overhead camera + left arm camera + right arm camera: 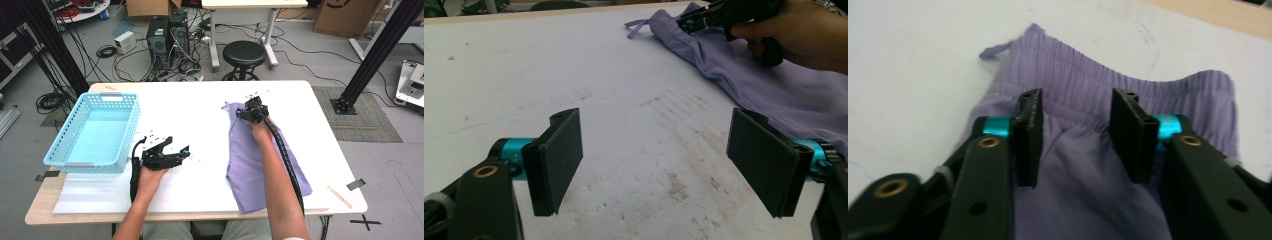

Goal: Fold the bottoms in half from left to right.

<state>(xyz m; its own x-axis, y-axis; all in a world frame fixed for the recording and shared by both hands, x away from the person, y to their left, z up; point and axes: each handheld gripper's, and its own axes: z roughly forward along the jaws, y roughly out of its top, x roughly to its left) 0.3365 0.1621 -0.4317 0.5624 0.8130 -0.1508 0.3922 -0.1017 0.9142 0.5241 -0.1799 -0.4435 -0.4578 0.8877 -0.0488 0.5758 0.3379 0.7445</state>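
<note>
A purple garment (pixel 250 155) with an elastic waistband lies flat on the right half of the white table (pixel 195 110), waistband at the far end. My right gripper (pixel 246 112) hovers over that waistband; its jaws stand apart above the cloth (pixel 1073 85) without pinching it, so the right gripper (pixel 1075 102) is open. My left gripper (pixel 179 145) rests low near the table's middle front, jaws wide with bare tabletop between them (pixel 655 117). From the left gripper view, the garment (pixel 774 85) and the right gripper (pixel 694 22) in its hand lie at the upper right.
A light blue plastic basket (pixel 127 130), with nothing in it, stands at the table's left edge. A thin wooden stick (pixel 340 196) lies near the front right corner. Beyond the far edge are a black stool (pixel 244 52), computer towers and cables on the floor.
</note>
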